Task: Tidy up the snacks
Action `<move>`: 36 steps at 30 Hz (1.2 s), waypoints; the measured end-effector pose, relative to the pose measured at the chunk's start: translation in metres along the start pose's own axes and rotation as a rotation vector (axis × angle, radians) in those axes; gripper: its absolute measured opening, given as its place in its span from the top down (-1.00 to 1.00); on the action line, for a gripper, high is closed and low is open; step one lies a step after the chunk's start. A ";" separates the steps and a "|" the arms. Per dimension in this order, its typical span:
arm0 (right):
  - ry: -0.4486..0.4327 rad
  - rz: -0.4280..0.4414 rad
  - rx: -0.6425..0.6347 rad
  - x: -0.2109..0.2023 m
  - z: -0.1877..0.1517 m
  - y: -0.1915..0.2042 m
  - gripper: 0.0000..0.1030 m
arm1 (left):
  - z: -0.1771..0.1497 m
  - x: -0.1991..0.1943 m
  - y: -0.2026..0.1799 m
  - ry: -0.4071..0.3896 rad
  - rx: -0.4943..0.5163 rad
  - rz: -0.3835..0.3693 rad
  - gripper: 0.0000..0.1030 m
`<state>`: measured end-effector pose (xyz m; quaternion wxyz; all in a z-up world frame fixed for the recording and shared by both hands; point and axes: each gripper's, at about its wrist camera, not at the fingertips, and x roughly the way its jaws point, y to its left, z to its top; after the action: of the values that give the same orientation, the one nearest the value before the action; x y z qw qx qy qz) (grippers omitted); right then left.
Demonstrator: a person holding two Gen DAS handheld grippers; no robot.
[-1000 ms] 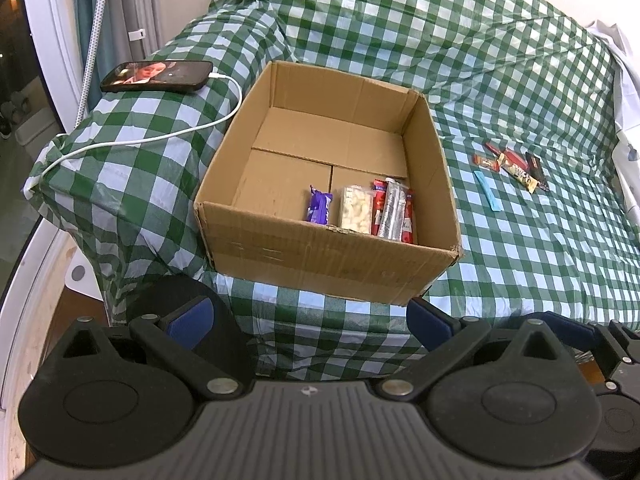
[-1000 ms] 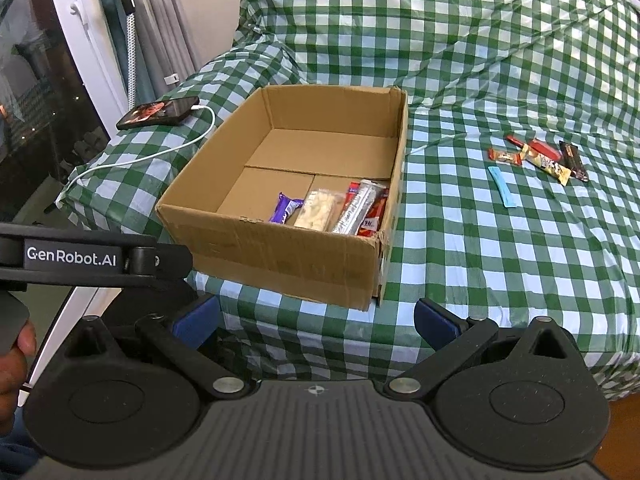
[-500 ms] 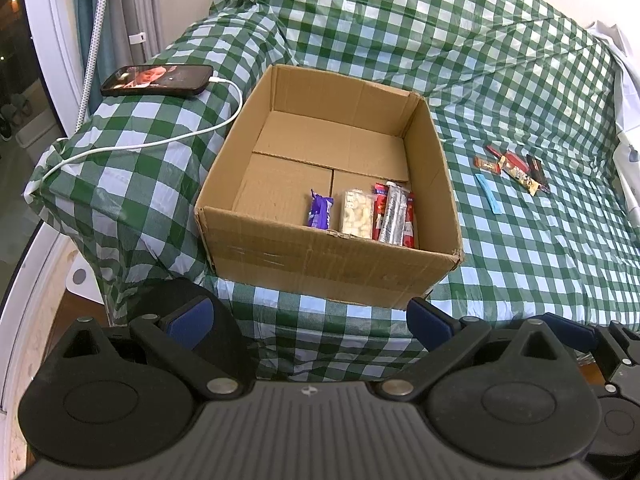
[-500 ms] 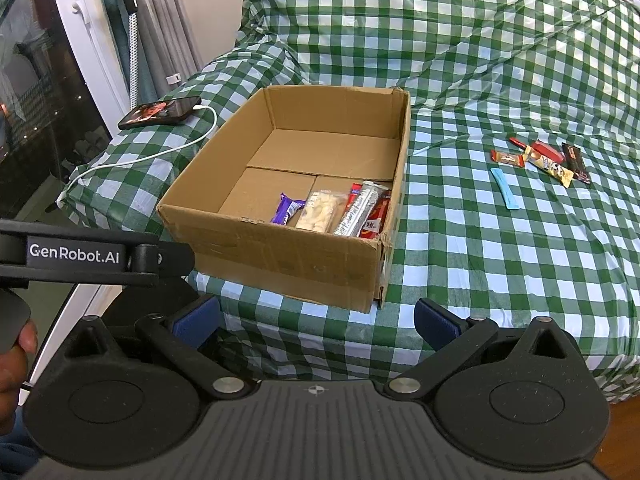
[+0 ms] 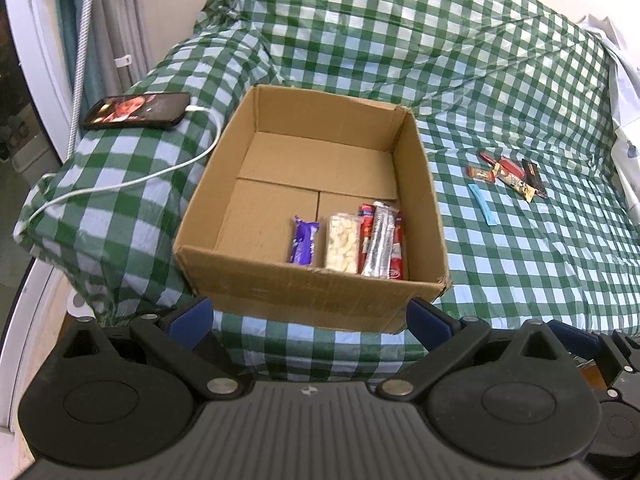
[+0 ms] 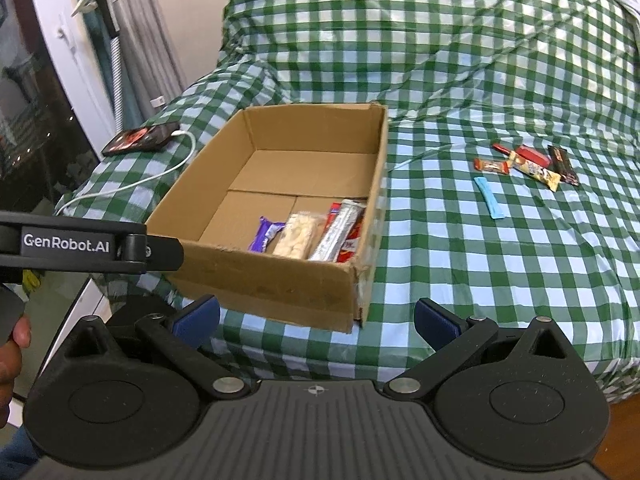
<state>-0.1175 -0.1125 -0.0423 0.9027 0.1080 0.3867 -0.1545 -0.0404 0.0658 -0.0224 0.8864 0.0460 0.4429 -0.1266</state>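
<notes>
An open cardboard box (image 5: 312, 292) (image 6: 272, 280) sits on a green checked bed cover. Inside, at its near right, lie a purple bar (image 5: 303, 240) (image 6: 264, 238), a clear pack of pale pieces (image 5: 342, 242) (image 6: 298, 234), a silver bar (image 5: 380, 240) (image 6: 338, 230) and red packs under it. Several loose snack bars (image 5: 508, 172) (image 6: 528, 164) and a light blue stick (image 5: 483, 204) (image 6: 489, 198) lie on the cover to the right of the box. My left gripper (image 5: 310, 316) and right gripper (image 6: 316, 316) are open and empty, held short of the box's near wall.
A phone (image 5: 138, 111) (image 6: 140, 139) with a white charging cable (image 5: 132, 180) lies on the cover left of the box. The bed edge drops off just below the box. The left gripper's body (image 6: 80, 246) crosses the right wrist view at left.
Both grippers have moved slightly closer to the bed and box. Nothing was picked up or let go; the snacks lie as before.
</notes>
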 end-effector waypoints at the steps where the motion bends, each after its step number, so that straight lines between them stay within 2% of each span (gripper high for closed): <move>1: 0.001 -0.002 0.008 0.001 0.001 -0.004 -0.99 | 0.003 0.002 -0.004 0.001 0.006 0.000 -0.99; 12: -0.036 -0.081 0.128 0.005 0.010 -0.073 -0.99 | 0.026 0.026 -0.062 0.049 0.084 -0.030 -0.99; 18: -0.064 -0.168 0.190 0.002 0.013 -0.129 -0.99 | 0.050 0.045 -0.112 0.085 0.142 -0.096 -0.99; 24: -0.092 -0.267 0.258 0.003 0.024 -0.198 -0.99 | 0.083 0.072 -0.172 0.088 0.198 -0.152 -0.99; 29: -0.117 -0.302 0.280 0.019 0.042 -0.253 -0.99 | 0.114 0.123 -0.222 0.117 0.217 -0.132 -0.99; 36: -0.146 -0.349 0.296 0.084 0.088 -0.347 -0.99 | 0.145 0.247 -0.283 0.259 0.221 -0.089 -0.99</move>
<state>-0.1301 -0.4784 -0.0705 0.8622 0.1594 0.3063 -0.3707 0.1390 -0.2803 -0.1225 0.8048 0.1397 0.5385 -0.2067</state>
